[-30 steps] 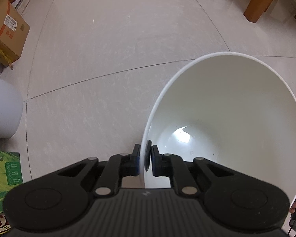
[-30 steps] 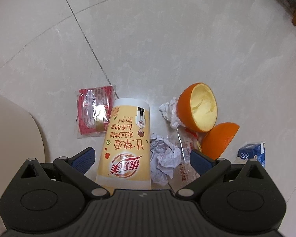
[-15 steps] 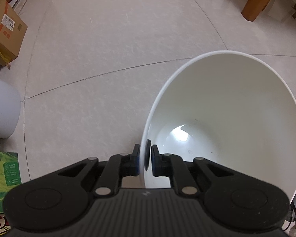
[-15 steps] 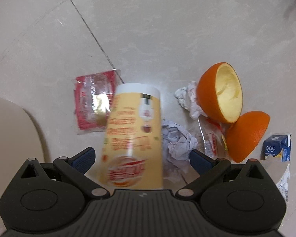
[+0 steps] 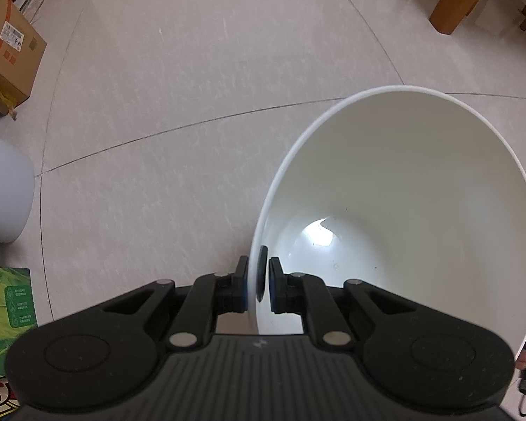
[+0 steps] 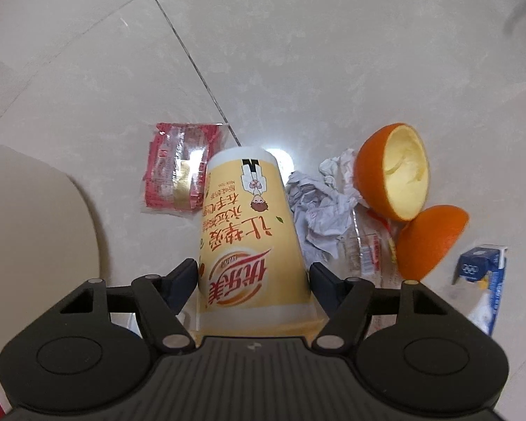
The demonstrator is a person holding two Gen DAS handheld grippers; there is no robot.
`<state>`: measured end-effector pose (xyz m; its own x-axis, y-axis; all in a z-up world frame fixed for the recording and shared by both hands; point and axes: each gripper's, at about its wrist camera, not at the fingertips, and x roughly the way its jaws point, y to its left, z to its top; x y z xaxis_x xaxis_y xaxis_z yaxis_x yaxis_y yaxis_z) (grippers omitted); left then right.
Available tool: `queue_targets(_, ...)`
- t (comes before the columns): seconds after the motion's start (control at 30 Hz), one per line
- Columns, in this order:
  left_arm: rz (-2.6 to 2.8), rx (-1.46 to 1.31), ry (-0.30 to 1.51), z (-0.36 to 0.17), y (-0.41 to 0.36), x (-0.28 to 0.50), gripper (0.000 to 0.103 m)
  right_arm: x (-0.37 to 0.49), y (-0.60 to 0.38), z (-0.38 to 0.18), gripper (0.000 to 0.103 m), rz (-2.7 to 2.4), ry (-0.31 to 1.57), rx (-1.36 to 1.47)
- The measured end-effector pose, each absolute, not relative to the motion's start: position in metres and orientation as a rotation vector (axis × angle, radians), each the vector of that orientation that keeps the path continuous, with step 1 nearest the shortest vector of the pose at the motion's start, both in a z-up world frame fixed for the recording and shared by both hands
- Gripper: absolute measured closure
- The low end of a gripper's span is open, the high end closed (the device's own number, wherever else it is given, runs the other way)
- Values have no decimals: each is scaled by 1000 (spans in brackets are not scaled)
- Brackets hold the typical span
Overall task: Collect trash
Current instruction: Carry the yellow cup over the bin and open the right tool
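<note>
My left gripper (image 5: 257, 282) is clamped on the rim of a white bin (image 5: 403, 189), one pad outside the wall and one inside. The bin stands on the pale tiled floor (image 5: 193, 70), and I look down into its bare white inside. Away from the bin, at the far left edge of this view, sit a cardboard box (image 5: 7, 42) and a rounded white object (image 5: 0, 189); wooden furniture legs (image 5: 452, 0) stand beyond the bin at the upper right.

My right gripper (image 6: 252, 273) points down at a pile of litter on the same floor. Its jaws have just been closing, and a yellow paper cup (image 6: 249, 235) with red Chinese lettering lies between them; the blue fingertips (image 6: 184, 275) sit against the cup's sides near its wide mouth end, and the cup's narrow base points away from me. I cannot tell whether the cup is off the floor.

Taking the cup as the landmark: a red snack wrapper (image 6: 179, 172) lies flat just to its left, partly tucked behind it. Crumpled white paper (image 6: 319, 210) touches its right side. Further right is a clear plastic wrapper (image 6: 364, 245), then two hollowed orange peel halves (image 6: 399, 175), one upturned showing its pale inside, the other leaning below it. Farthest right lies a small blue and white carton (image 6: 480, 266).
</note>
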<state>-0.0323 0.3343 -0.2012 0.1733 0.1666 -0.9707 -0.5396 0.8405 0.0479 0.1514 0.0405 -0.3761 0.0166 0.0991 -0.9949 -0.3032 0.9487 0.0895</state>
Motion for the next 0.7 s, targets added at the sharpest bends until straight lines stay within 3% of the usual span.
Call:
queue_targets(0.4, 507, -359, 1300, -203, 337, -36, 94, 144, 43, -234, 29, 447, 1479, -229)
queue_targets(0.7, 481, -386, 1317, -203, 346, -36, 94, 122, 84, -104, 29, 661, 1332, -268)
